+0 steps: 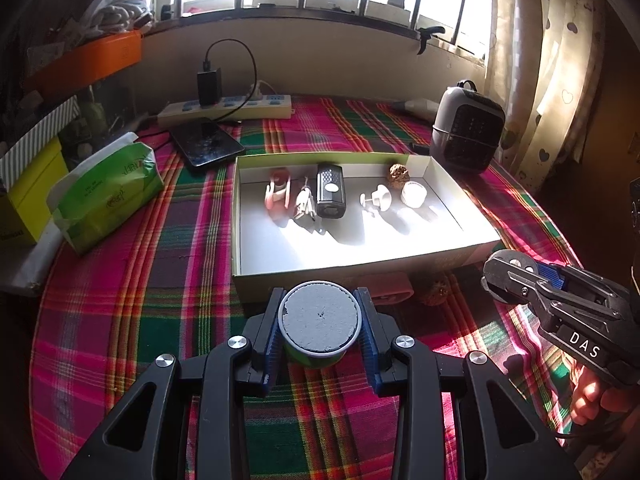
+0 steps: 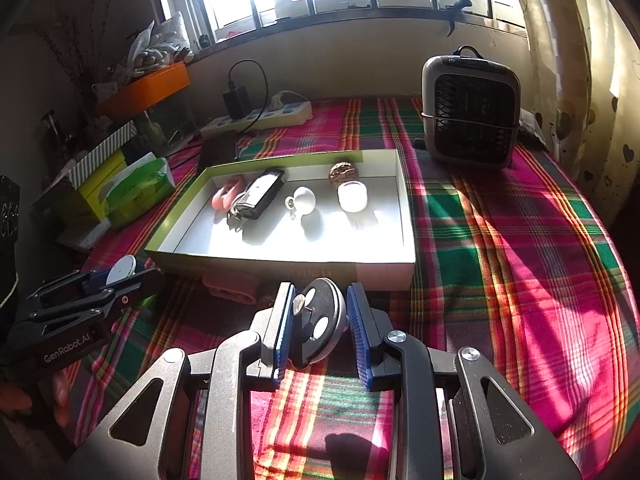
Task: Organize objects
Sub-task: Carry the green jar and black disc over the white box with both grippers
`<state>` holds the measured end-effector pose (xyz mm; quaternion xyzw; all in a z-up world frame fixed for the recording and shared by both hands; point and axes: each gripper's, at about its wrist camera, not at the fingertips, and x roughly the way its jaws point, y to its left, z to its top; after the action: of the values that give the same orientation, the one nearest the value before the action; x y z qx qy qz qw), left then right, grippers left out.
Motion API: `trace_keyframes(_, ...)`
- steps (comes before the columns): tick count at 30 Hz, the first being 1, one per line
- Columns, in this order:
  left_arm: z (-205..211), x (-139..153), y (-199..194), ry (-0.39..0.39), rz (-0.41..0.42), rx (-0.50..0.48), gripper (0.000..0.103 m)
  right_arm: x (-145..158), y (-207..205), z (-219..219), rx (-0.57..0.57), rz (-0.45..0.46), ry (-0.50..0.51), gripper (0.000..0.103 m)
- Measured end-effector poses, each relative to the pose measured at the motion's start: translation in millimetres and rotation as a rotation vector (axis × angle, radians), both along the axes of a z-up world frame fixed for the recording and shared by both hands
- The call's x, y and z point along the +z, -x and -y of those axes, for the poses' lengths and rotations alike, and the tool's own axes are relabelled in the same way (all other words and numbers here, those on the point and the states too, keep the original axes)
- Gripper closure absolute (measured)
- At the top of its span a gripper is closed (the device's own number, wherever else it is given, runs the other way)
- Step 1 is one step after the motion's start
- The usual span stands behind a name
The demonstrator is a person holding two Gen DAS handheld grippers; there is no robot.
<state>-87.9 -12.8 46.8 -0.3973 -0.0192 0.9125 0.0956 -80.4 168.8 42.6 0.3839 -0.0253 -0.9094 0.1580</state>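
Note:
My left gripper (image 1: 320, 295) is shut on a small round tin (image 1: 319, 322) with a grey lid and green side, held just above the plaid cloth in front of the shallow white-lined box (image 1: 360, 265). The right gripper (image 2: 320, 291) is shut on a black disc (image 2: 320, 322) with pale spots, tilted between the blue pads, near the box's front wall (image 2: 280, 261). Each gripper also shows in the other's view: right gripper (image 1: 508, 278), left gripper (image 2: 120, 278). The box holds a pink clip (image 1: 277, 194), a black device (image 1: 330, 196), a white hook (image 1: 378, 197), a white cup (image 1: 414, 194) and a wicker ball (image 1: 399, 176).
A pink item (image 1: 390, 289) and a second wicker ball (image 1: 438, 291) lie on the cloth by the box's front. A green tissue pack (image 1: 110, 196), phone (image 1: 206, 146) and power strip (image 1: 224, 110) are left and behind. A small heater (image 1: 468, 128) stands at the back right.

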Motion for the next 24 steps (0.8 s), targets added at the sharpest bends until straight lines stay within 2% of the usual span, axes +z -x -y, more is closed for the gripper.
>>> trace_keyframes(13,-1,14,22,-0.011,-0.023,0.001,0.071,11,23,5,0.020,-0.017,0.010,0.074)
trace_keyframes(24,0,5,56,-0.012,0.007,0.016,0.072,2,66,11,0.041,0.025,0.017,0.074)
